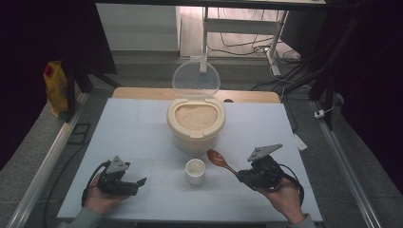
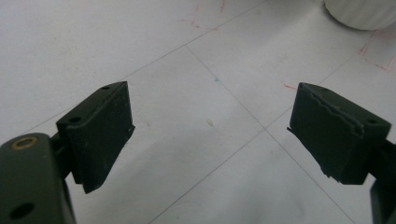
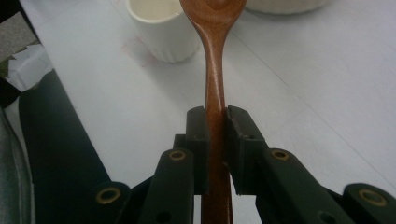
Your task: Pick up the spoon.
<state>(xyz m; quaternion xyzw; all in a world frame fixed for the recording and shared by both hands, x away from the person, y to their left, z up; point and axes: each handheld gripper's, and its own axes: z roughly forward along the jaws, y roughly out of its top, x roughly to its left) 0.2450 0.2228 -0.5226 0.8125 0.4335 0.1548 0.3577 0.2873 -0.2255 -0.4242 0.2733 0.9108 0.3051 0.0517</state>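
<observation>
I have the wooden spoon (image 1: pixel 220 160) clamped by its handle in the right gripper (image 1: pixel 240 175), held above the bench just right of the small white cup (image 1: pixel 195 170), while the left gripper (image 1: pixel 139 183) rests low on the bench with its jaws apart and empty. The spoon's long axis runs from the jaws up-left toward the open rice container (image 1: pixel 196 125), bowl leading. I judge this the carry toward scooping; next I must lift over the rim and dip the bowl into the rice.

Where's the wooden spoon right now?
The wooden spoon is clamped by its handle in the right gripper, on the right of the high view. Its bowl sits between the cup and the rice container.
</observation>
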